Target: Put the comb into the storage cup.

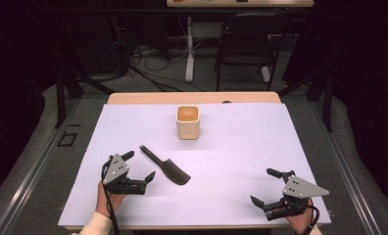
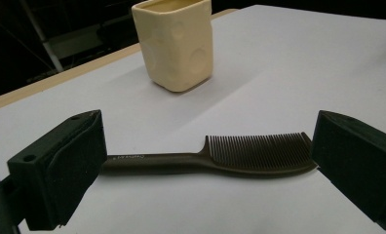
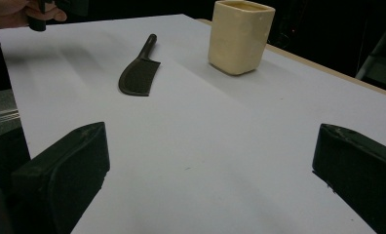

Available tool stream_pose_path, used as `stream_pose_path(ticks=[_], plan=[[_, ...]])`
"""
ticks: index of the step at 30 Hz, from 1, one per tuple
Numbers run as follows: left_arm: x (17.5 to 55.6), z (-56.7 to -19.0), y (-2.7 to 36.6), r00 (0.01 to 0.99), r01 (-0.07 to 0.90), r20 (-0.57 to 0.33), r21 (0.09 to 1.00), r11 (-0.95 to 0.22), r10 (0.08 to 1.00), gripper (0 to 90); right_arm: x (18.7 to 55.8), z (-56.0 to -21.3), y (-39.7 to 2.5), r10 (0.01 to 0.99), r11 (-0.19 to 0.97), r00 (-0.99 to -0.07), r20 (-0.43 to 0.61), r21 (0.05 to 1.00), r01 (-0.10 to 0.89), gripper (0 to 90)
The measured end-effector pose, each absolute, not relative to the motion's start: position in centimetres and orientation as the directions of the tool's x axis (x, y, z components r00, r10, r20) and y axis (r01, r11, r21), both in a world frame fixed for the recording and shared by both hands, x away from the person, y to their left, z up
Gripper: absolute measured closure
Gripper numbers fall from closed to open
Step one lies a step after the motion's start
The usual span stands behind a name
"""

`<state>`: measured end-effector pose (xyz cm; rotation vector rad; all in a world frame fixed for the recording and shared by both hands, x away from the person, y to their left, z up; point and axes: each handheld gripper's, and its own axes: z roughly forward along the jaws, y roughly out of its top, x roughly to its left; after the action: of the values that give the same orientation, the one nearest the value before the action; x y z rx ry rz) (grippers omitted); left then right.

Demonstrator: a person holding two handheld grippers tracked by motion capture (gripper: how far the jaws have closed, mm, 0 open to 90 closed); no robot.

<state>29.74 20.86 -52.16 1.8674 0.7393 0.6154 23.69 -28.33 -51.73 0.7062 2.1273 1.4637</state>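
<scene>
Overhead arrangement: a table [image 1: 133,99] covered by a white sheet [image 1: 241,147], with a cream, square-sided cup [image 1: 187,122] standing upright toward the far middle. A dark comb [image 1: 165,165] lies flat on the sheet, nearer the person than the cup and to its left, handle pointing away and to the left.

Left gripper [image 1: 139,166] — held at the near left of the sheet, jaws spread wide, holding nothing. In the left gripper view the comb [image 2: 230,158] lies crosswise just beyond and between the two jaws, teeth facing the cup [image 2: 175,43]; contact with either jaw cannot be judged.

Right gripper [image 1: 263,186] — held at the near right corner, well apart from comb and cup, jaws likewise spread and empty. The right gripper view shows bare sheet between its jaws, the comb [image 3: 138,69] and cup [image 3: 240,35] farther off.
</scene>
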Motion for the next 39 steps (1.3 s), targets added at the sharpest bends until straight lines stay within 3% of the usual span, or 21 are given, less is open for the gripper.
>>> stream_pose_path(ticks=[39], plan=[[35.1, -51.6, 19.2, 0.662, 0.326, 0.06, 0.874, -0.36, 0.747, 0.1, 24.0, -51.9, -28.5, 0.643, 0.295, -0.763, -0.065, 0.94, 0.168, 0.0]])
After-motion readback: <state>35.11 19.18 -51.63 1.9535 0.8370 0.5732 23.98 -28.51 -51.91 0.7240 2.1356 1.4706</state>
